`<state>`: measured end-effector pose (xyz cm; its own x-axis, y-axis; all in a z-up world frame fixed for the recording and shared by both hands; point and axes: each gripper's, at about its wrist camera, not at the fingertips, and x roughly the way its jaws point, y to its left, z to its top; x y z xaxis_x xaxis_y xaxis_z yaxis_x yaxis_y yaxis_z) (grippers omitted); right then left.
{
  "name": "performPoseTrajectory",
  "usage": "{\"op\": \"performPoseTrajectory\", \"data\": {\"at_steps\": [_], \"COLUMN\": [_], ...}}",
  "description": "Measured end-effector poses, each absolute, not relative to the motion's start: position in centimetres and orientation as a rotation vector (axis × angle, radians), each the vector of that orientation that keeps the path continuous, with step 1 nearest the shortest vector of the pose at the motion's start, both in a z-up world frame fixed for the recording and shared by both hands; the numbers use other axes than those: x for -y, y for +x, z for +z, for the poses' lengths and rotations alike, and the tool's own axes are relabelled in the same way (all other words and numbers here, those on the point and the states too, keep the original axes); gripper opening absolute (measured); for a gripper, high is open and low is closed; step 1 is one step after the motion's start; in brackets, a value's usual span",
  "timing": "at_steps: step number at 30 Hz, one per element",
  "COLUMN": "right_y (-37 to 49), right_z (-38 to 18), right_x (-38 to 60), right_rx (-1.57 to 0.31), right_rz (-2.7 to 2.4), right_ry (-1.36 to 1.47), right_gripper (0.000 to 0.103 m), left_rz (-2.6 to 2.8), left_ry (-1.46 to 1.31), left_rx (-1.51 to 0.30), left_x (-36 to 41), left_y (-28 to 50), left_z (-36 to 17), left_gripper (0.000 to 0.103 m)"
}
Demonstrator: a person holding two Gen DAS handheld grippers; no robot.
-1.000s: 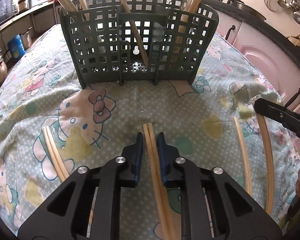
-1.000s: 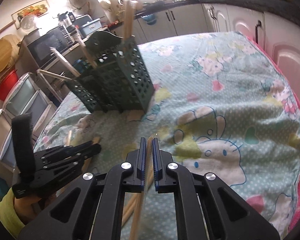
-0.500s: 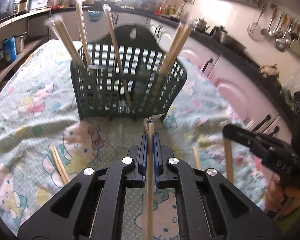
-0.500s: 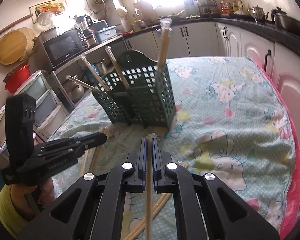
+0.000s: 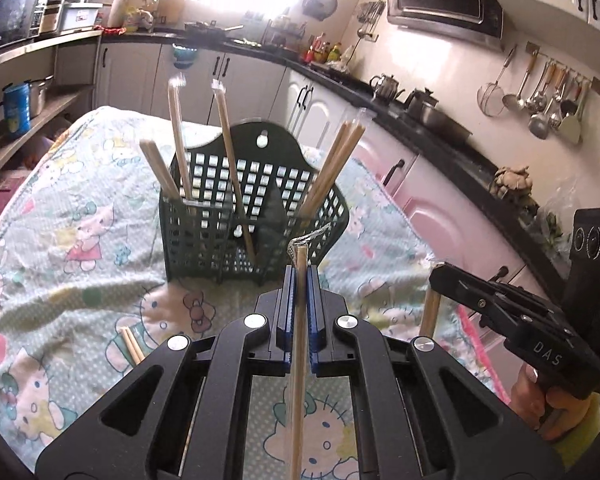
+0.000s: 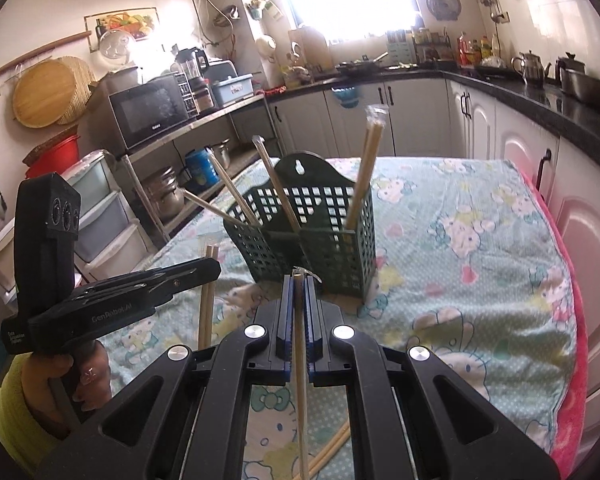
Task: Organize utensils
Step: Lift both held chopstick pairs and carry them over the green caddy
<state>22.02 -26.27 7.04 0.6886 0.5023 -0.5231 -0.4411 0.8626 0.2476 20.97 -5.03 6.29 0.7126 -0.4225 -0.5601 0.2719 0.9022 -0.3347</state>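
A dark green slotted utensil basket [image 5: 252, 216] [image 6: 324, 236] stands on the cartoon-print tablecloth [image 5: 60, 248] with several wrapped chopstick pairs leaning in it. My left gripper [image 5: 300, 276] is shut on a wrapped chopstick pair [image 5: 299, 340], held upright above the table just before the basket. My right gripper [image 6: 299, 284] is shut on another wrapped chopstick pair [image 6: 300, 360], also lifted. Each gripper shows in the other's view, the right [image 5: 500, 300] and the left [image 6: 140, 292].
Loose chopstick pairs lie on the cloth at the left [image 5: 131, 344] and near the front [image 6: 332, 448]. Kitchen counters and white cabinets [image 6: 420, 120] surround the table. The table edge with a pink cloth [image 6: 572, 340] runs along the right.
Both grippers have lifted their chopstick pairs off the cloth and raised them to an upright hold. The left gripper closed on its pair a second ago.
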Motion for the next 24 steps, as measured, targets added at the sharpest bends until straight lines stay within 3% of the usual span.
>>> {"op": "performPoseTrajectory", "data": {"at_steps": [24], "right_y": [23.3], "right_z": [14.0], "right_x": [23.8], "right_rx": [-0.450], "right_rz": [0.557], "right_ry": [0.106], "right_gripper": [0.005], "left_rz": [-0.288], "left_ry": [-0.261], "left_rx": [-0.422], "left_x": [1.4], "left_y": [23.7], "left_z": [15.8], "left_gripper": [0.001]}}
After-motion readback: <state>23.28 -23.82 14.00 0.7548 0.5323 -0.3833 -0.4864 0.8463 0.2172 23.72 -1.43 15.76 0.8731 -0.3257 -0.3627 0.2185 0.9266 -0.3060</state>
